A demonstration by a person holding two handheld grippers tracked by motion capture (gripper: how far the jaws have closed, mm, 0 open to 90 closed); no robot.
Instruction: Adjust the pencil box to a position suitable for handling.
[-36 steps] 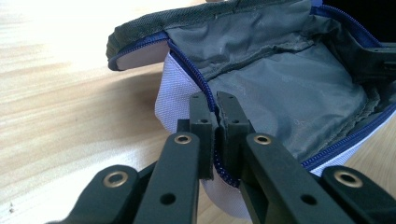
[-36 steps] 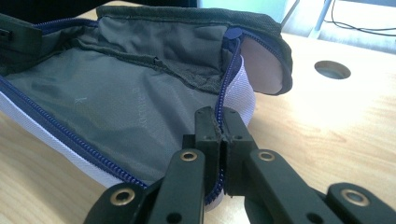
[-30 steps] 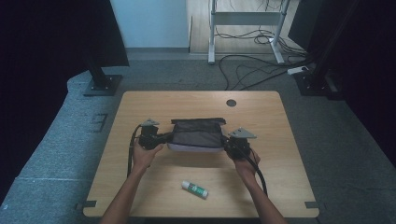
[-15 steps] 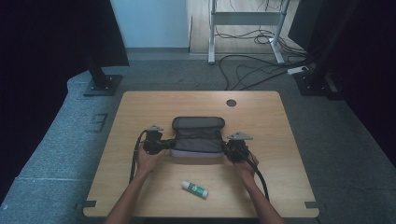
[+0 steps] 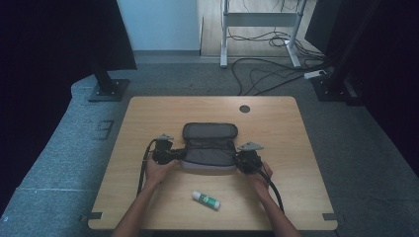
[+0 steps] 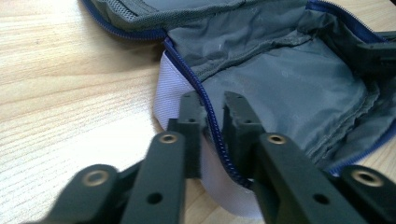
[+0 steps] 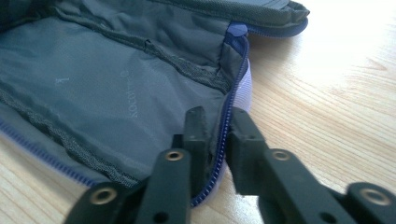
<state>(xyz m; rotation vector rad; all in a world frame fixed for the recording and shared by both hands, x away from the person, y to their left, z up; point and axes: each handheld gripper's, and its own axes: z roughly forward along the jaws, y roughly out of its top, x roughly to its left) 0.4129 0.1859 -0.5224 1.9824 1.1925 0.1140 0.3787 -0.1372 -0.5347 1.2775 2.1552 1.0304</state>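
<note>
Two claws work one soft grey pouch [image 5: 209,148] lying unzipped at the middle of the pale wood-grain worktop [image 5: 148,118]; the lid flap is thrown back toward the far edge, the crinkled nylon lining facing up. The left claw [image 6: 212,112] sits at the pouch's left end, its black jaws astride the blue zipper edge [image 6: 212,135]; those jaws have just been easing apart, and a narrow gap shows on both sides of the toothed rim, so the edge lies between them unpinched. The right claw [image 7: 218,123] mirrors it at the right end; its jaws have just been parting too, the blue zipper rim running loose between them beside the white fabric side wall. Nearer the person, well apart from the pouch, lies a small white tube with a green label [image 5: 206,200].
</note>
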